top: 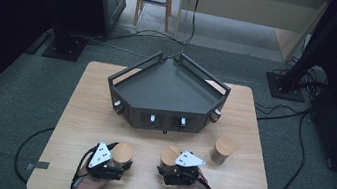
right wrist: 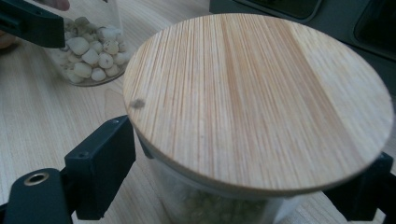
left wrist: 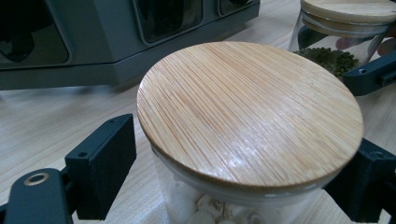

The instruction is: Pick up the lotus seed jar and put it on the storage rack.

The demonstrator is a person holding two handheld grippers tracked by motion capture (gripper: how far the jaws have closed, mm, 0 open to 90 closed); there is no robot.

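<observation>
Jars with round bamboo lids are held at the near edge of the counter (top: 88,113), one in each gripper. The left jar (top: 121,155) is of clear glass and is filled with pale, whitish lumps, seen through the wall in the left gripper view below the lid (left wrist: 250,112). The lid's grain runs in fine straight lines, and its rim overhangs the glass. The left gripper (top: 113,163) is set around this jar, one black finger (left wrist: 100,165) close on either side of the glass; the fingers stand wide, and whether the pads press the glass cannot be told.

The right jar (top: 170,156) is likewise clear glass under a bamboo lid (right wrist: 257,100), which bears a small dark spot near its edge. Small greenish grains are seen through its wall in both gripper views. The right gripper (top: 174,170) is placed around it in the same way, a finger (right wrist: 100,165) at each side under the lid's rim; a firm grip cannot be confirmed.

The two jars stand near each other, apart. A third jar (top: 223,150), also lidded in bamboo, stands alone further right on the counter. Behind all three, at the middle of the counter, a dark grey tray (top: 167,92) with raised rails and small front windows is set.
</observation>
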